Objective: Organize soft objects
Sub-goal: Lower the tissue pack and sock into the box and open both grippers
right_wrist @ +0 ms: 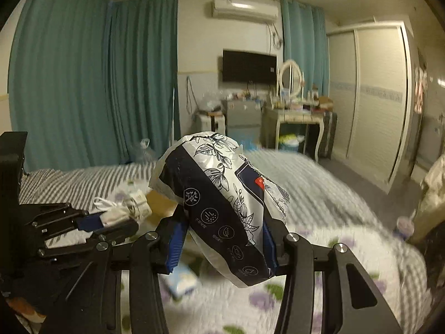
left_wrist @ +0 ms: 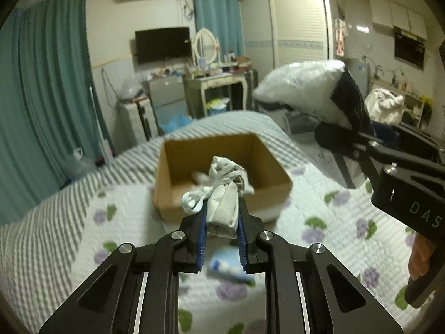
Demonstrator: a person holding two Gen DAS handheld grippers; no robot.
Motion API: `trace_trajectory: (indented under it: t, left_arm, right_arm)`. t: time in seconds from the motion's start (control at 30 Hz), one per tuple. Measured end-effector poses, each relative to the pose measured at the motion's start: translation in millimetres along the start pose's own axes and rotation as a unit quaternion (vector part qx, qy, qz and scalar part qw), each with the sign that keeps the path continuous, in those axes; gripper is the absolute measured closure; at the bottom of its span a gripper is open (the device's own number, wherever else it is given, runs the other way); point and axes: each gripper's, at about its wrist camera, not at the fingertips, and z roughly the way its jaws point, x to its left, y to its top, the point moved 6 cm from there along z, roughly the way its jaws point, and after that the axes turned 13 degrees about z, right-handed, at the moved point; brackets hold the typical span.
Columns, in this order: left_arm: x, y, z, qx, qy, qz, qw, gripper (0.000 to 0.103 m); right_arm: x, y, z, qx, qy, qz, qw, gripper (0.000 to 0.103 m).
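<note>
My left gripper (left_wrist: 221, 218) is shut on a rolled white cloth bundle (left_wrist: 224, 194) with a looped strap, held just in front of an open cardboard box (left_wrist: 222, 175) on the bed. The bundle also shows in the right wrist view (right_wrist: 125, 211), in the left gripper (right_wrist: 108, 222). My right gripper (right_wrist: 222, 236) is shut on a soft white and navy plastic pack (right_wrist: 222, 206) with flower print, held above the bed. In the left wrist view that pack (left_wrist: 306, 89) hangs high at the right of the box, in the right gripper (left_wrist: 353, 133).
A floral quilt (left_wrist: 319, 214) over a grey striped sheet (left_wrist: 55, 214) covers the bed. A small blue and white packet (left_wrist: 228, 268) lies on the quilt below my left gripper. Teal curtains, a dressing table and a wardrobe stand beyond the bed.
</note>
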Motion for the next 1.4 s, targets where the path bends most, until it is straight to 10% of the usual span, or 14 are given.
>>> trace_trajectory:
  t: [0.3, 0.83, 1.0, 1.07, 1.13, 1.4]
  left_arm:
    - [20, 36, 51, -0.02, 0.023, 0.008, 0.9995, 0.086]
    - [34, 17, 147, 0.019, 0.018, 0.01, 0.9996, 0.085]
    - [37, 13, 148, 0.019, 0.021, -0.009, 0.9995, 0.075]
    - [38, 13, 149, 0.028, 0.025, -0.011, 0.9992, 0.043]
    - [40, 17, 138, 0.01, 0.044, -0.009, 0.9989, 0.032]
    - [57, 46, 51, -0.044, 0.085, 0.012, 0.9953, 0.022]
  right_arm:
    - [6, 49, 49, -0.024, 0.011, 0.012, 1.0, 0.056]
    - [-31, 10, 182, 0.064, 0.028, 0.085, 0.994, 0.053]
    - [-31, 12, 184, 0.056, 0.006, 0.084, 0.995, 0.031]
    - [-30, 15, 178, 0.047, 0.008, 0.09, 0.995, 0.025]
    - [-27, 22, 170, 0.041, 0.008, 0.088, 0.995, 0.024]
    - [-13, 64, 96, -0.014, 0.003, 0.076, 0.997, 0.011]
